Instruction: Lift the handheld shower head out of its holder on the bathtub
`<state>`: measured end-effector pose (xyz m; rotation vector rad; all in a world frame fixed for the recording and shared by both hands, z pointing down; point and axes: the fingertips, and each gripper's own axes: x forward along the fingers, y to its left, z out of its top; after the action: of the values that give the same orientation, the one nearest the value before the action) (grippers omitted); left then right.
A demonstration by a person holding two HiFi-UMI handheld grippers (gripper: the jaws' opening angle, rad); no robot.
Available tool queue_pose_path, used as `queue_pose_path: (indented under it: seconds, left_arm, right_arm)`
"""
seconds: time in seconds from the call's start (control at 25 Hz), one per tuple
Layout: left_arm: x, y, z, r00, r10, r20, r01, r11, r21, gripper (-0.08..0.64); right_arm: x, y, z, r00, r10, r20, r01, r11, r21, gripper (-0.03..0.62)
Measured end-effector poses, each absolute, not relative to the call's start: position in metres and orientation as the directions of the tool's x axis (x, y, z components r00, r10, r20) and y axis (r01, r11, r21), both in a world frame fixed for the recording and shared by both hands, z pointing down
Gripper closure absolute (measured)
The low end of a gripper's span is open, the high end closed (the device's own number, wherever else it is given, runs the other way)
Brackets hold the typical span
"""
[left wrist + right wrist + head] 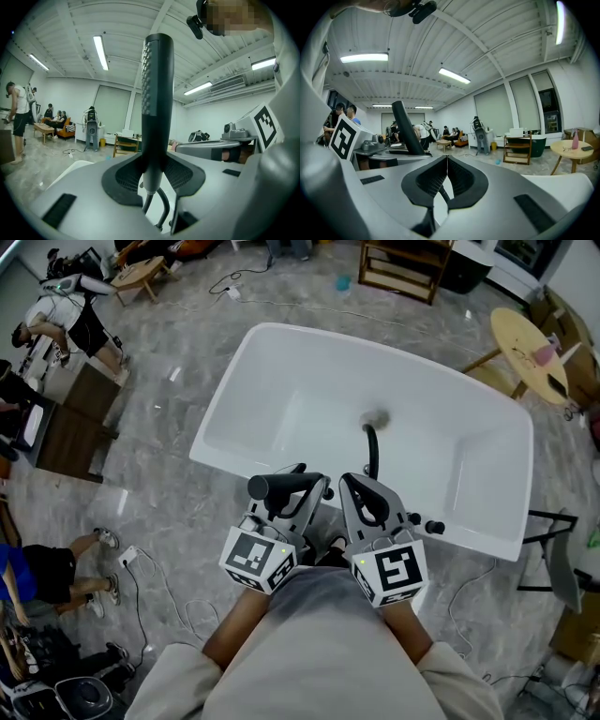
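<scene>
The black handheld shower head (274, 487) is clamped in my left gripper (298, 486), lifted just above the near rim of the white bathtub (281, 352). In the left gripper view the shower head (157, 103) stands upright between the pads, and its black hose (159, 211) loops down below my left gripper (152, 176). The hose (372, 448) rises from inside the tub. My right gripper (367, 491) hovers right beside the left one, shut and empty. In the right gripper view my right gripper (447, 174) has its pads together, with the shower head (407, 127) off to the left.
Black fittings (433, 527) sit on the tub's near rim to the right. A round wooden table (531, 352) stands at the far right, a wooden shelf (403, 268) behind the tub. People (66, 320) are at the left, and cables (150, 568) lie on the floor.
</scene>
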<state>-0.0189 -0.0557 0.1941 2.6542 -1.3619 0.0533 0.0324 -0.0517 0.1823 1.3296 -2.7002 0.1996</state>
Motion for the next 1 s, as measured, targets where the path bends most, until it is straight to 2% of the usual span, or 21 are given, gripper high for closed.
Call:
queue_pose_path:
  seconds: [1.0]
  left_arm:
    - [-0.027, -0.059, 0.204, 0.562, -0.818, 0.126, -0.825, -0.543, 0.154, 0.422]
  right_arm:
    - [0.041, -0.061, 0.183, -0.693, -0.689, 0.211, -0.712, 0.701, -0.05, 0.574]
